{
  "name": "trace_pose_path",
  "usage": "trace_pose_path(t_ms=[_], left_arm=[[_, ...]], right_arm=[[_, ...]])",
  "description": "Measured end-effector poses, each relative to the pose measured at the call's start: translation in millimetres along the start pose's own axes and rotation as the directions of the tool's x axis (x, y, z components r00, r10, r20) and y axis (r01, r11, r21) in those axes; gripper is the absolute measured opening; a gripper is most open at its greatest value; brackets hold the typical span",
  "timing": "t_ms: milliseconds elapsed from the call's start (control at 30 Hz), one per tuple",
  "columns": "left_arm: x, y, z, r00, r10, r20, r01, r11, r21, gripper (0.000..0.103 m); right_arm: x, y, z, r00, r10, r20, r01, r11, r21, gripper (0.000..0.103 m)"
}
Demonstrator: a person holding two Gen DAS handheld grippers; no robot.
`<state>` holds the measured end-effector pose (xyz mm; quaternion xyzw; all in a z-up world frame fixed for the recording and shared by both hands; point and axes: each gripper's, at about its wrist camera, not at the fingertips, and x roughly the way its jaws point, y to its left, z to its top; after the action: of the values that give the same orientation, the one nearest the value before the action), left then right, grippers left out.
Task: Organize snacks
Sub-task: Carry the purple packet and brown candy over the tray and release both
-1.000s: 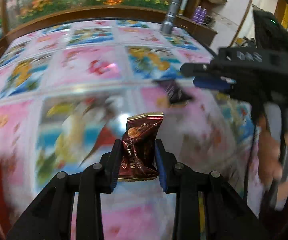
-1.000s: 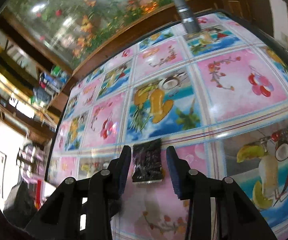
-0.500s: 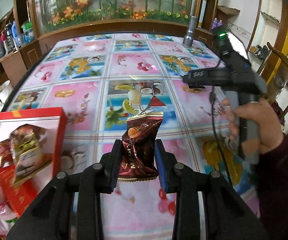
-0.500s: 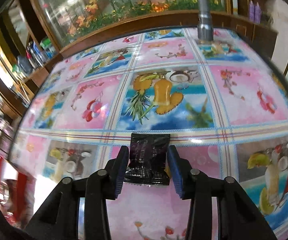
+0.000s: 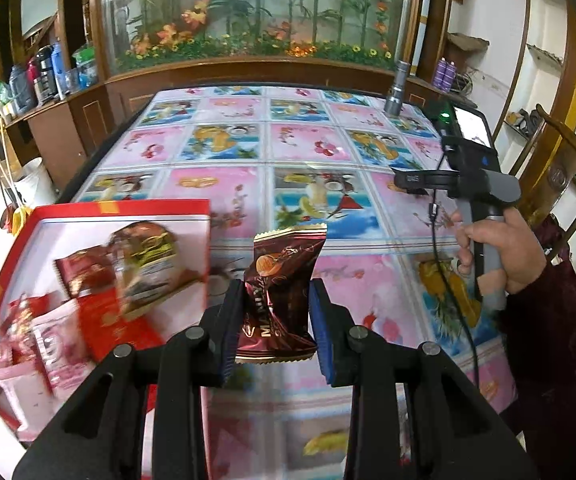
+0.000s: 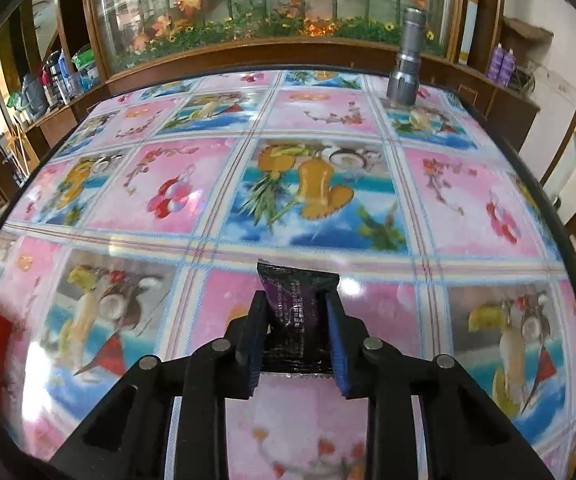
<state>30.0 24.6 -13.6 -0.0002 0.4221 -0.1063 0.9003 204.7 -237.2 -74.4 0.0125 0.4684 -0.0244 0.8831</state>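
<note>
My left gripper (image 5: 274, 304) is shut on a brown snack packet (image 5: 282, 280) and holds it upright above the table, just right of a red box (image 5: 100, 210) that holds several wrapped snacks (image 5: 144, 264). My right gripper (image 6: 295, 320) is shut on a black and purple snack packet (image 6: 295, 304) above the table. The right gripper also shows in the left wrist view (image 5: 407, 180), held by a hand at the right, further back over the table; its packet is not visible there.
The table (image 6: 467, 200) has a glossy pink and blue fruit-print cloth. A metal flashlight (image 6: 405, 64) stands at the far right corner. A wooden chair (image 5: 559, 160) is at the right edge. A wooden cabinet with a flower display runs behind the table.
My left gripper has swung left with the brown packet, bringing the red box into view. My right gripper has kept its black packet, lifted it and turned to face the far side of the table.
</note>
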Motion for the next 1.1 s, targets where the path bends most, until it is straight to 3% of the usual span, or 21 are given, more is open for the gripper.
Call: trace_pose_path(t_ms=[67,133,233,400,500,667,800,1000,1100], left_arm=[[-7.7,8.7,-3.8,1.0,0.013,0.01,-0.013,1.0,-0.001,0.03],[-14.1,18.0,-7.7,1.0,0.021,0.018,-0.021,1.0,-0.006,0.03],[-23.5,34.5,-14.7,0.999,0.03,0.032,-0.03,0.999,-0.021,0.03],[-35.0,68.6,-21.6,0.997,0.056,0.057,-0.052,0.996,-0.066,0.03],[-43.1,95.0,-20.2,0.992,0.094,0.079,-0.087,0.992,-0.087,0.03],[-51.7,131.8,-14.1,0.984,0.144,0.104,-0.136,0.987,-0.081,0.03],[-39.7,163.4,-9.7,0.984,0.159,0.078,-0.151,0.983,-0.101,0.03],[-14.8,191.7,-10.2,0.988,0.151,0.024,-0.147,0.981,-0.128,0.03],[-3.2,201.8,-12.1,0.989,0.151,-0.005,-0.15,0.978,-0.144,0.03]], right_arm=[[-9.2,1.0,-5.1,0.999,0.043,-0.003,-0.043,0.999,0.018,0.025],[-22.6,-1.0,-11.9,0.989,0.144,-0.011,-0.143,0.987,0.068,0.025],[-44.5,-1.9,-25.0,0.945,0.328,-0.001,-0.324,0.933,0.153,0.025],[-78.2,29.0,-44.4,0.873,0.487,0.018,-0.482,0.859,0.17,0.025],[-95.3,68.4,-46.7,0.834,0.552,0.006,-0.548,0.827,0.127,0.025],[-128.8,154.5,-46.2,0.792,0.61,0.003,-0.61,0.792,-0.018,0.025],[-143.0,219.0,-49.8,0.756,0.655,-0.007,-0.653,0.752,-0.089,0.025],[-133.9,291.5,-65.8,0.754,0.65,-0.09,-0.656,0.74,-0.149,0.025],[-129.6,316.1,-77.4,0.785,0.611,-0.106,-0.618,0.759,-0.202,0.025]])
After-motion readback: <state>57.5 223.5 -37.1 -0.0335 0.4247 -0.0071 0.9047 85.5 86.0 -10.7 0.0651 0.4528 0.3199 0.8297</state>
